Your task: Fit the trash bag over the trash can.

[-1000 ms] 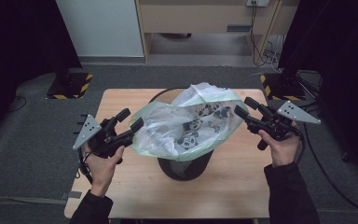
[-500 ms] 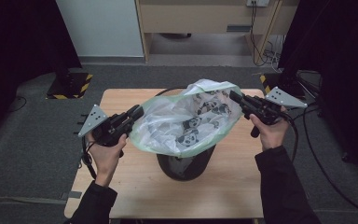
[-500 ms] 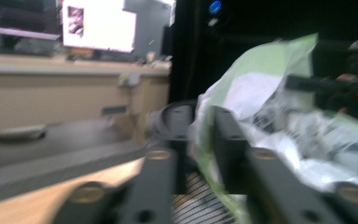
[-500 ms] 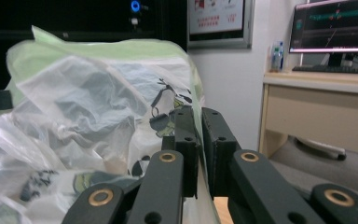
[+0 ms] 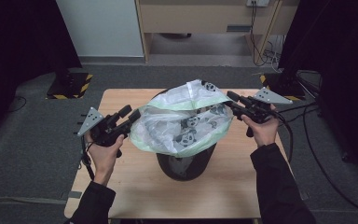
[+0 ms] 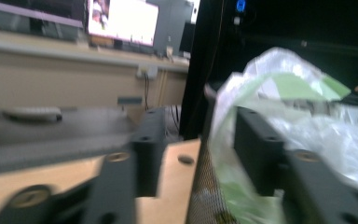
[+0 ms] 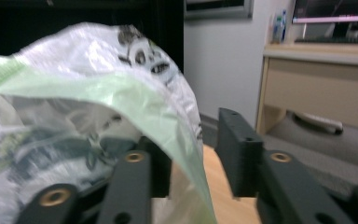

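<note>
A translucent plastic bag [image 5: 182, 123] with a green rim and panda prints is draped over a black mesh bin [image 5: 184, 165] in the middle of the wooden table [image 5: 135, 186]. My left gripper [image 5: 129, 113] is at the bag's left side, open. In the left gripper view the bag's [image 6: 307, 107] edge and the bin's mesh [image 6: 205, 186] lie between the jaws of that gripper [image 6: 196, 140]. My right gripper [image 5: 230, 99] is at the bag's right rim, open. In the right gripper view the bag's [image 7: 74, 93] green rim runs down between the jaws of that gripper [image 7: 193, 135].
A wooden cabinet [image 5: 205, 16] and a white panel [image 5: 98, 28] stand beyond the table. Black-and-yellow striped bases [image 5: 67, 86] sit on the grey floor at both far corners. Cables [image 5: 307, 121] trail to the right of the table.
Both grippers have moved inward and a little forward to the bag's edges. The bag's back rim now stands higher.
</note>
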Available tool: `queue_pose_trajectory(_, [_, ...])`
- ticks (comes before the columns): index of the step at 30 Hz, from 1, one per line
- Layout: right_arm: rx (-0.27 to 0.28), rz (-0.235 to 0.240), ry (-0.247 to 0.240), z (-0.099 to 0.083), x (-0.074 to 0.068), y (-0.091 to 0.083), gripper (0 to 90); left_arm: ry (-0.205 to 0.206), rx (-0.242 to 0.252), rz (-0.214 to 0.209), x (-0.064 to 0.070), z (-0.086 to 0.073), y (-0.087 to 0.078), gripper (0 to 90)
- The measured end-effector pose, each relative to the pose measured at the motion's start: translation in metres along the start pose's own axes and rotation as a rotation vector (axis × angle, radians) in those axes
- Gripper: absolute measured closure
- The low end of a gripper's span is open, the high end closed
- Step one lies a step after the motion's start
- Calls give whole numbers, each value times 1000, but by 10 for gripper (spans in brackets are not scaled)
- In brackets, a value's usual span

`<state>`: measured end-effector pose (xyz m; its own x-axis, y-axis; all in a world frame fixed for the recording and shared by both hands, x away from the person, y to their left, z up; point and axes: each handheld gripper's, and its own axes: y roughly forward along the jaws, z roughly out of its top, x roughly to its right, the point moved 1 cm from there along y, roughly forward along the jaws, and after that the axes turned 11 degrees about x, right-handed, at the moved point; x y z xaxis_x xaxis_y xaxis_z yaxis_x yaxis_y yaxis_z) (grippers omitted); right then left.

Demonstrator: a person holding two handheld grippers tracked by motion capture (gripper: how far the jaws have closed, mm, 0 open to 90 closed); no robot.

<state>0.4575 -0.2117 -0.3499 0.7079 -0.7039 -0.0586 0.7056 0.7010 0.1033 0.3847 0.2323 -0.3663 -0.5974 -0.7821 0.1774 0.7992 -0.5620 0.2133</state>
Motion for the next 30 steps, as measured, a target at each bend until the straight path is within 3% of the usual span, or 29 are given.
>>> queue_pose_trajectory(4, [71, 13, -8, 12, 1, -6, 597, 33, 25, -31, 1, 9, 1, 417])
queue_pose_trajectory(8, [96, 39, -10, 19, 1, -3, 724, 49, 5, -92, 2, 11, 12, 437])
queue_pose_trajectory(11, [104, 57, 14, 21, 0, 4, 819, 48, -15, -133, 4, 8, 19, 549])
queue_pose_trajectory(14, [87, 68, 8, 20, -1, 12, 853, 50, -30, -148, 7, 7, 25, 679])
queue_pose_trajectory(17, [63, 60, -11, 18, 0, 20, 855, 40, -41, -110, 7, 7, 28, 826])
queue_pose_trajectory(19, [45, 49, -16, 15, 1, 24, 854, 42, -72, -51, 3, 6, 32, 897])
queue_pose_trajectory(22, [10, 27, -34, 9, 5, 31, 852, 35, -129, 1, -2, -2, 36, 899])
queue_pose_trajectory(25, [-52, 16, -61, -3, 7, 38, 849, -5, -179, 25, -5, -14, 41, 900])
queue_pose_trajectory(27, [-80, 13, -66, -11, 8, 42, 846, -33, -205, 28, -7, -21, 43, 900])
queue_pose_trajectory(30, [-105, 20, -61, -23, 9, 47, 842, -30, -232, 27, -6, -28, 47, 900])
